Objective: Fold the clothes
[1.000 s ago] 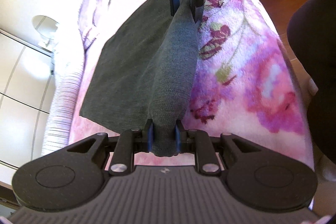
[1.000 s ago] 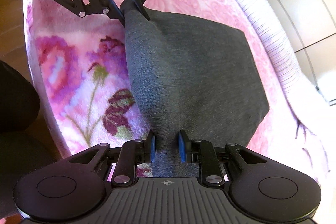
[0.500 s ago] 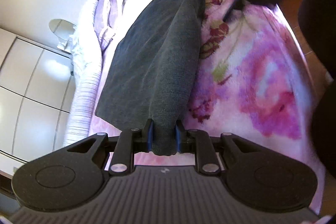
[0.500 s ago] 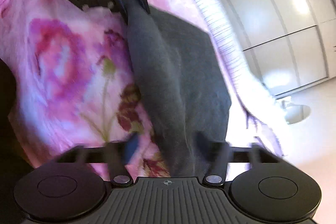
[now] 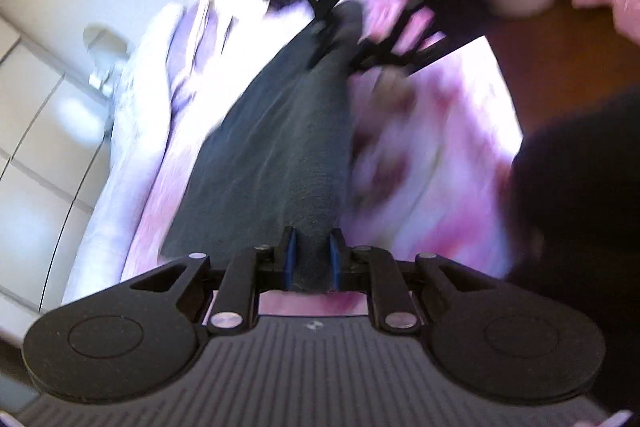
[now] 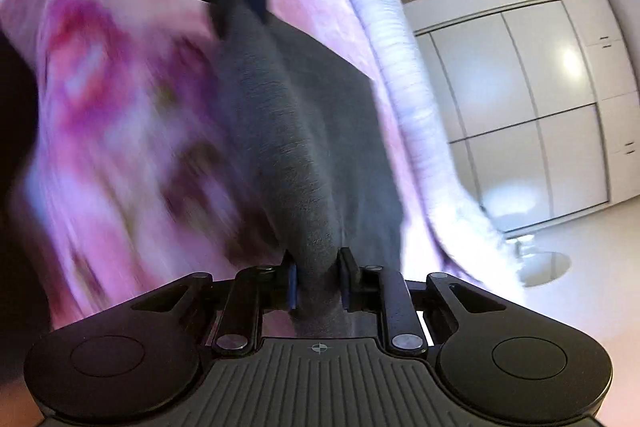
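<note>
Left gripper (image 5: 311,259) clamped on one end of grey garment (image 5: 280,155). Garment stretched taut above pink floral blanket (image 6: 120,115) on bed. Right gripper (image 6: 319,281) pinching opposite end. Both views motion-blurred.

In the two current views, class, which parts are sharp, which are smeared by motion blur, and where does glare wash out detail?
Left wrist view: the left gripper and the grey garment near it are sharp; the floral blanket and right gripper are smeared; the white bedding is blown out. Right wrist view: the right gripper is sharp, the blanket blurred, glare on the wardrobe doors.
</note>
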The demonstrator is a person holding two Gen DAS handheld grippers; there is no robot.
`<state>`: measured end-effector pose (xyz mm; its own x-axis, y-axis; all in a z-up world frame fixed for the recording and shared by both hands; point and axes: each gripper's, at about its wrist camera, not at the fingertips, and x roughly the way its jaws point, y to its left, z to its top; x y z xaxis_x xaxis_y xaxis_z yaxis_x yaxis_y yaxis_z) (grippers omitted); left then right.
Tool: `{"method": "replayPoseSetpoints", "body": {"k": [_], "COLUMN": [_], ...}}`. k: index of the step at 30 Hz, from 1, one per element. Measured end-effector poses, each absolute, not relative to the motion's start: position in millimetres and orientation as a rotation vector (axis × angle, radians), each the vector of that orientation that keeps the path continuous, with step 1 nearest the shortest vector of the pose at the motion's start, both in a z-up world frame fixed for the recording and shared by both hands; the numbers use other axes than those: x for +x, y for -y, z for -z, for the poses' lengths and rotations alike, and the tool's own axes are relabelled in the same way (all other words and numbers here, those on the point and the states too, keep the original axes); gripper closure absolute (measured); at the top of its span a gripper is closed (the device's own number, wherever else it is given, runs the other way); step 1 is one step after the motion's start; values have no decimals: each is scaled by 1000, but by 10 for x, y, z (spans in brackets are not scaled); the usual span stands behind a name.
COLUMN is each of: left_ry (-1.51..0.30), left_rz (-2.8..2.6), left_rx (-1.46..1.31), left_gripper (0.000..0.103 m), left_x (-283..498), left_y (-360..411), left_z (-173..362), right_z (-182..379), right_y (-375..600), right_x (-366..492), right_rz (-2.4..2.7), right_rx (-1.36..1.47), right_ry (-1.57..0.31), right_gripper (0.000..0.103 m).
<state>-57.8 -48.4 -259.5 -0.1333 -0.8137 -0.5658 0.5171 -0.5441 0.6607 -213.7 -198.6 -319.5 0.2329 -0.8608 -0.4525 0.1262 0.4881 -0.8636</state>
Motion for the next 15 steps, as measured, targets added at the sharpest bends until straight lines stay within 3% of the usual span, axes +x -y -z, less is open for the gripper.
{"method": "replayPoseSetpoints", "body": {"k": [5,7,10,15], "left_ry": [364,383,377,401], "left_rz": [1927,1948,1978,1849], "left_rx": [1131,1135,1111,1087], "left_gripper": [90,82,76,66], "left_x": [-1020,-1078,-963,-305], "left_y": [582,575,511,426], "left_z": [2679,2723,2703,2596], "right_z": [3300,3303,3124,2827], "right_y": [2427,2409,2293,2098], "right_x": [-2761,-2794,-2556,-2160], "right_rz": [748,757,792,845], "right_rx": [-684,-674,-593,-459], "right_ry": [-1226,-1204,-1136,-1022], "right_gripper": [84,82,74,52]}}
